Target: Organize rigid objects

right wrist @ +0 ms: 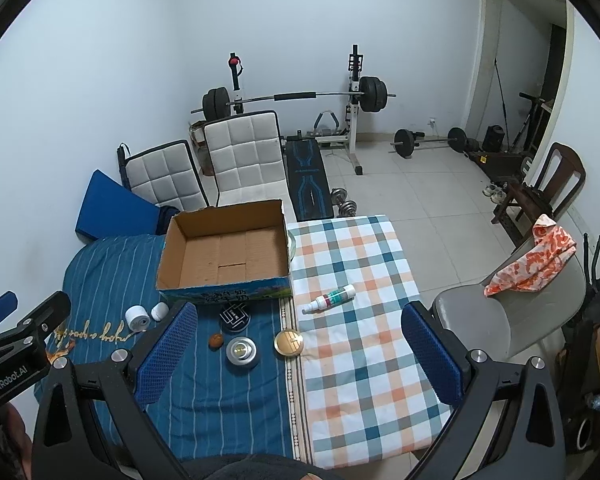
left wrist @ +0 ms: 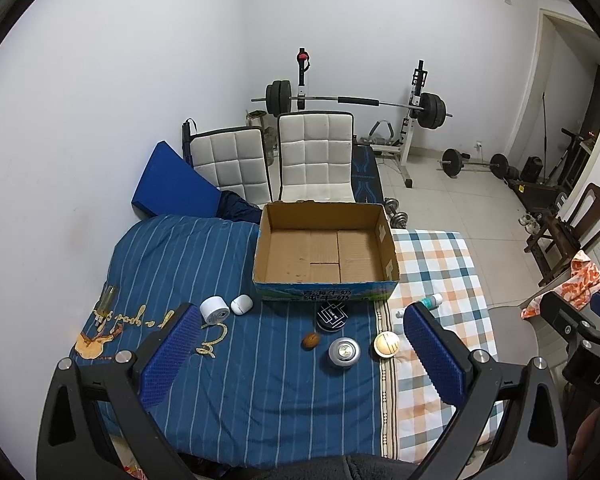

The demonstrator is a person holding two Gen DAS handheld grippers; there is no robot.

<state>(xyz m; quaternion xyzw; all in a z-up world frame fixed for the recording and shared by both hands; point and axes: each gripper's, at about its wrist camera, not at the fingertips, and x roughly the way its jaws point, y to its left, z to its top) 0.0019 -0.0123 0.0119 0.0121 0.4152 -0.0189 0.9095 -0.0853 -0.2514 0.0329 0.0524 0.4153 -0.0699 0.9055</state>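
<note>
Left wrist view: left gripper (left wrist: pixel 300 344) held above the near part of the bed, fingers spread wide, nothing between them
Cardboard box (left wrist: pixel 388 236): open, bare inside, on the bed toward the far edge, straddling the seam between the blue striped cover (left wrist: pixel 172 256) and the checked sheet (left wrist: pixel 440 264)
Before the box's near wall: black round tin (left wrist: pixel 332 316) just beside it; walnut (left wrist: pixel 311 340), silver puck light (left wrist: pixel 343 352) and gold-topped round case (left wrist: pixel 386 344) in a loose row nearer the camera
Left of the box's near corner: white tape roll (left wrist: pixel 214 310) and white earbud case (left wrist: pixel 241 305), close together
Right of the box's near corner: spray bottle (left wrist: pixel 430 302), partly hidden by the right finger
Right wrist view: right gripper (right wrist: pixel 300 342) with fingers wide apart, holding nothing
Spray bottle (right wrist: pixel 330 299): lying on its side on the checked sheet (right wrist: pixel 372 340), right of the box (right wrist: pixel 180 240), apart from it
Open room: bare checked sheet stretches right of the box to the bed's right edge; beyond that edge a grey chair (right wrist: pixel 480 320) stands near
Left rim: left gripper (right wrist: pixel 20 332) seen from the side
</note>
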